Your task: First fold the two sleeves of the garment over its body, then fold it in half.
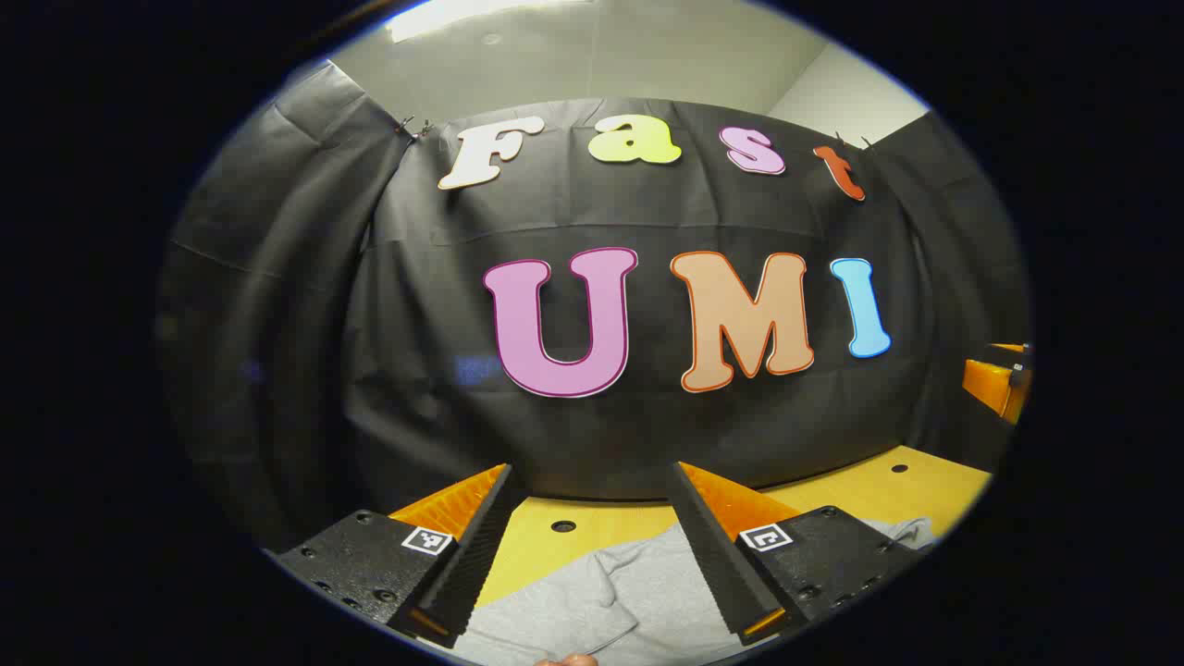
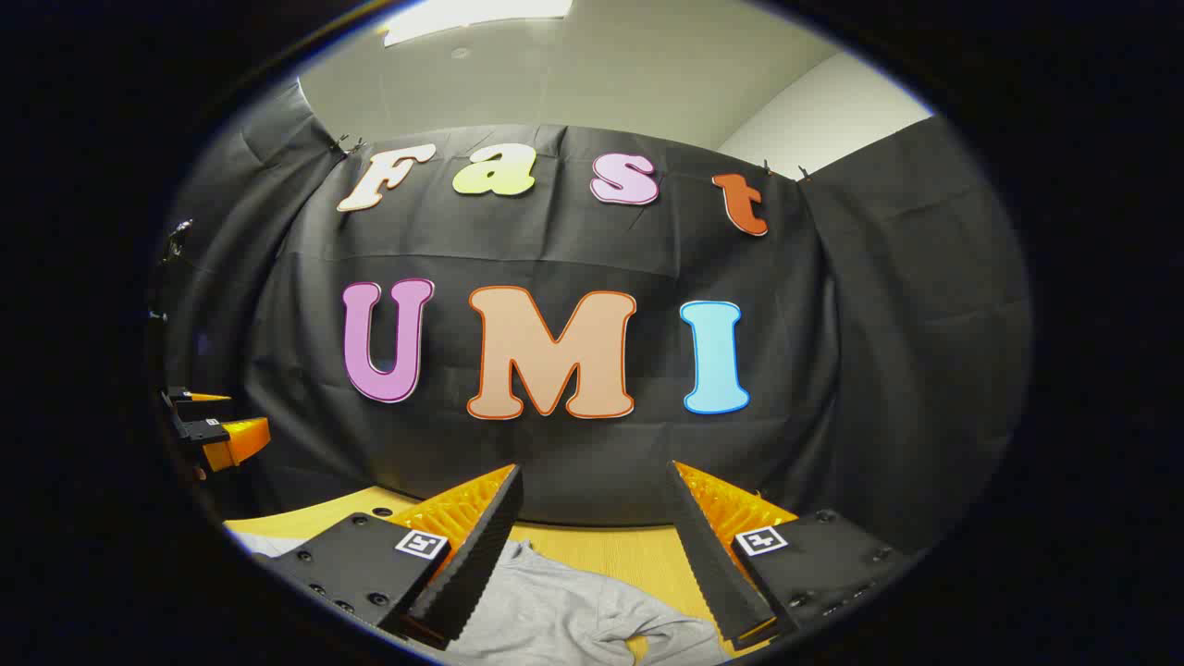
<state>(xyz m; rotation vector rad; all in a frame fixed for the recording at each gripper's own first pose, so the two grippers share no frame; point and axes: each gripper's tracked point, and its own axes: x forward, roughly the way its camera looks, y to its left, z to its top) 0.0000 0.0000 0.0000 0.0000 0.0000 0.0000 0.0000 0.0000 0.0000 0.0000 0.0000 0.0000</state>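
Both grippers are held level above a yellow bench [image 1: 888, 486], pointing toward the black cloth wall [image 1: 592, 213] of the booth. In the left gripper view, the left gripper [image 1: 592, 481] has its fingers spread wide apart with nothing between them; below and beyond the fingers lies a grey garment [image 1: 610, 592], rumpled, spread on the bench and reaching toward the right edge of that view. A small part of a hand [image 1: 566, 659] shows at the very bottom edge. The right gripper [image 1: 997, 381] appears far to the right in this view, raised above the bench; how far it is open cannot be told from there. In the right gripper view, the right gripper [image 2: 594, 481] is likewise spread wide and holds nothing, its fingers hanging over the same grey garment [image 2: 573, 615], whose cloth lies in loose folds on the bench [image 2: 601, 546] with a bit of the yellow surface showing through a gap in the fabric. The left gripper [image 2: 217, 430] shows at the far left of this view, raised off the bench. Neither gripper touches the cloth.
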